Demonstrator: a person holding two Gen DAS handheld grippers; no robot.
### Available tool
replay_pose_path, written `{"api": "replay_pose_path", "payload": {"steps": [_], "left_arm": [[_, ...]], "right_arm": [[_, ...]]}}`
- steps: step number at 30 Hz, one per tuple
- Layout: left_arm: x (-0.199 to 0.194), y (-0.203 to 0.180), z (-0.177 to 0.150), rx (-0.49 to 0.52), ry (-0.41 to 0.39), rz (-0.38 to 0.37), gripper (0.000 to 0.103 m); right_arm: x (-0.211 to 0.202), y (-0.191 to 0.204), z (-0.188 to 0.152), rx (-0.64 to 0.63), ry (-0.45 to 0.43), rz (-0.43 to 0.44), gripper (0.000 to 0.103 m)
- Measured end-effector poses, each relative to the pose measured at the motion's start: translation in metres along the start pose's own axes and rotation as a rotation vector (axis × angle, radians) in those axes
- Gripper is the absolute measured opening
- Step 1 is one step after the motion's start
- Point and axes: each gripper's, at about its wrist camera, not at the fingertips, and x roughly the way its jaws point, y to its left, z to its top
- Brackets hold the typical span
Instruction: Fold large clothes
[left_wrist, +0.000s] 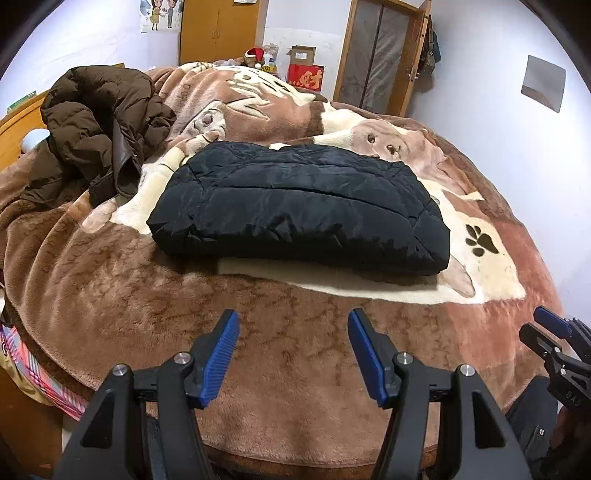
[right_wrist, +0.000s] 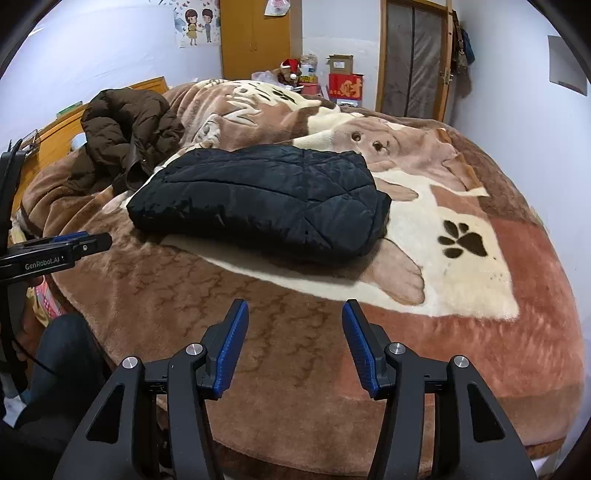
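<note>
Black jacket: we see the black quilted puffer jacket (left_wrist: 299, 206) lying folded into a compact rectangle at the centre of both frames, on the cream patch of the brown plush animal-print blanket (left_wrist: 258, 354) that covers the bed.
Brown coat: the dark brown padded coat (left_wrist: 99, 129) sits crumpled in a heap at the upper left of both frames, just beside the black jacket's far left corner, not yet folded.
Left gripper: our left gripper (left_wrist: 293, 354) hangs over bare blanket at the bottom of its frame, fingers fairly wide apart, nothing between them.
Right gripper: our right gripper (right_wrist: 294, 350) hangs likewise at the bottom of its frame, fingers fairly wide, empty; both are well apart from either garment.
Stage: we judge one garment done and the brown coat next.
Risk, reach: the way to the brown coat from here passes near the folded jacket; an arm or a dragged sleeve could knock its fold open.
Risk, grip: the coat is bulky and slick-looking; a pinch on one loose layer may slip or lift only a part.
Risk, blanket: the deep plush may get caught by the fingers along with the cloth.
</note>
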Motion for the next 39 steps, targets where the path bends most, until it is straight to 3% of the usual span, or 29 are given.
{"api": "replay_pose_path", "payload": {"steps": [39], "left_arm": [[0.0017, 0.0004, -0.0054, -0.004, -0.004, 0.036, 0.064]], "right_arm": [[0.0080, 0.0096, -0.0053, -0.010, 0.041, 0.010, 0.054]]}}
